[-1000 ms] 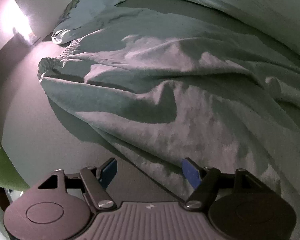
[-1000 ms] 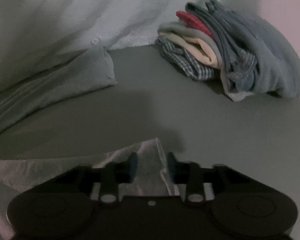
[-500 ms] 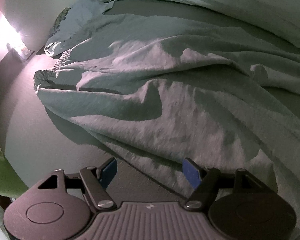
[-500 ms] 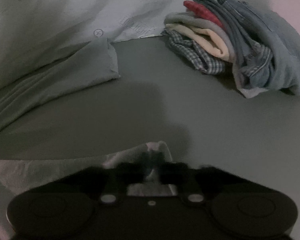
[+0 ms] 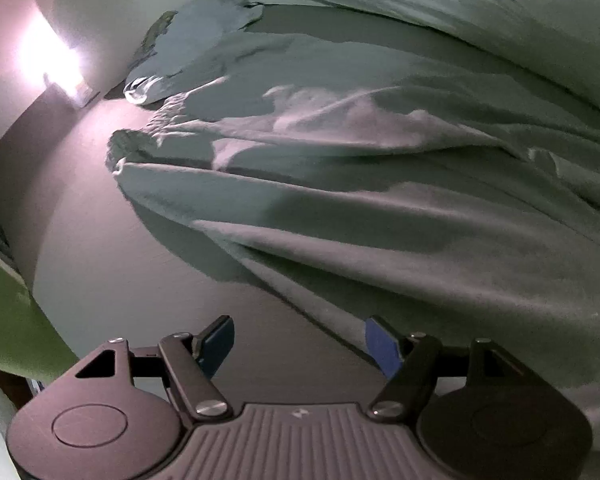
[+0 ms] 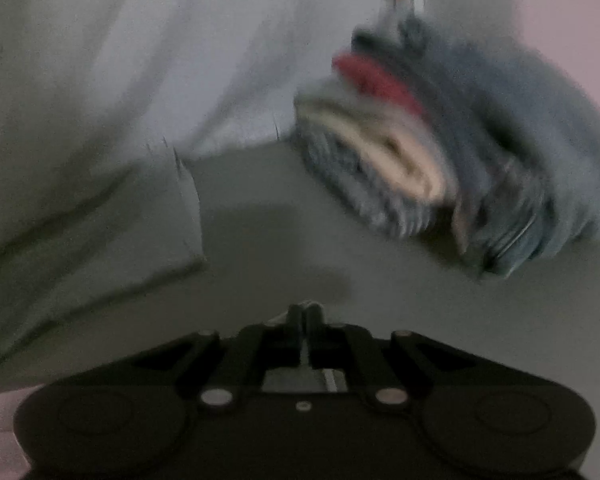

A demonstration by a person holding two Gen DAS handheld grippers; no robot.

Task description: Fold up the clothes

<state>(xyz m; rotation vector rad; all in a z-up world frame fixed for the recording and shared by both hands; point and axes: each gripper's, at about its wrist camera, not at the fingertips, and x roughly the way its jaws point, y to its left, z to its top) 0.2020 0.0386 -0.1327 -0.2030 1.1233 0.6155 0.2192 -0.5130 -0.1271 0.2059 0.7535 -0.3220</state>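
A large pale grey-green garment [image 5: 360, 208] lies rumpled across the grey bed sheet [image 5: 112, 272], drawn into long ridges. My left gripper [image 5: 298, 334] hovers over its near edge; its jaws are opening, and its blue pads [image 5: 382, 346] have nothing between them. In the blurred right wrist view my right gripper [image 6: 305, 312] is shut on a pale corner of cloth [image 6: 309, 303] that pokes out just past the fingertips. The rest of that cloth is hidden under the gripper body.
A stack of folded clothes [image 6: 440, 152] in red, cream, check and denim sits at the far right against the wall. A pale duvet [image 6: 80, 160] lies at the left. A blue-grey garment [image 5: 196, 40] and a bright lamp [image 5: 48, 60] are at the far left corner.
My right gripper closed on the cloth corner and swung sideways with it, blurring its view. The garment's folds have stretched into long ridges. My left gripper shifted slightly.
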